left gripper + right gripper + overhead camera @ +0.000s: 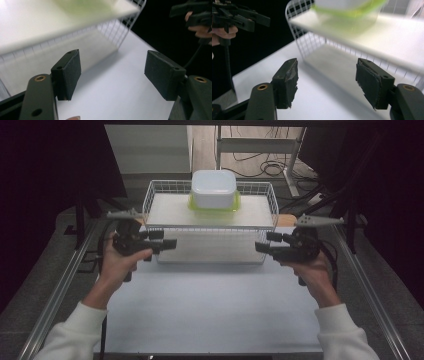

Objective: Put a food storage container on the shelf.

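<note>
Flanking a white wire rack (210, 227) from either side, the left gripper (167, 243) and the right gripper (264, 245) point inward toward each other, level with the rack's lower tier. Both sets of jaws stand wide apart and hold nothing; the left gripper view (112, 75) and the right gripper view (327, 82) each show bare table between the dark pads (365, 82). The container (214, 190), a rounded-square tub of translucent pale plastic on a lime-green lid or base, sits on the rack's upper shelf (170, 212), near the middle and toward the back. From either pair of jaws it lies above and farther in, so neither gripper is aligned with it yet. The two hands appear about equally near, one to each side of the rack. The container is nearly as deep as wide, with no marked long axis; the rack's long axis runs across the table (210, 315), from one gripper to the other.

Materials: the rack is thin white-coated wire in a square grid, with a raised rim around a flat, matte white shelf panel. The table is a smooth, pale sheet framed by metal rails (55, 295). The jaw pads look like dark foam or rubber, the right gripper's frayed at the edges. A two-handed lift of the rack, or a reach up to the container, both seem possible from this stance.
</note>
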A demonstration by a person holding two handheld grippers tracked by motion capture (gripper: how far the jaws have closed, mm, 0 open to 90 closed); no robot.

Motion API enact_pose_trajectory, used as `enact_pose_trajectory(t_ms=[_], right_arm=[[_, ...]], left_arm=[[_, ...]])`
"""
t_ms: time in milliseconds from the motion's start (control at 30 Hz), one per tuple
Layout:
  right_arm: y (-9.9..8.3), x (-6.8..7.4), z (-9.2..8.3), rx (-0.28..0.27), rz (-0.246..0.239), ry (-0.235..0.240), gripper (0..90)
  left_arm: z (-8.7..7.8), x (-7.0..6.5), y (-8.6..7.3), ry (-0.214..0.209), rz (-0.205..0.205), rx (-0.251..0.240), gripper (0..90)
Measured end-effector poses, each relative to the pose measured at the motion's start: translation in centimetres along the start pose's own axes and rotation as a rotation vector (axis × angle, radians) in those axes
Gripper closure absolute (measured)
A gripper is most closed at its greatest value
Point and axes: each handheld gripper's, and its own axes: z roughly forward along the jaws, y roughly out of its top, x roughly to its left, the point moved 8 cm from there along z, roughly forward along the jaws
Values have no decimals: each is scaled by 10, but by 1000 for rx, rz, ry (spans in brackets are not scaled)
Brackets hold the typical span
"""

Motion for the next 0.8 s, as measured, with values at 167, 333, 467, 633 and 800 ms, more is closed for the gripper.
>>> enact_pose_trajectory(t_ms=[167,333,467,633,800], right_arm=[[-49,7,3,29,59,28,319],[-103,9,15,101,104,28,310],[-125,4,20,147,123,-1,294],[-123,4,19,121,123,-12,277],[-124,0,18,102,107,-39,224]], left_arm=[[11,1,-49,-10,-62,18,293],[25,8,-87,14,-87,83,301],[32,16,-103,37,-94,124,299],[30,18,-101,42,-93,105,297],[31,22,-101,47,-98,102,271]])
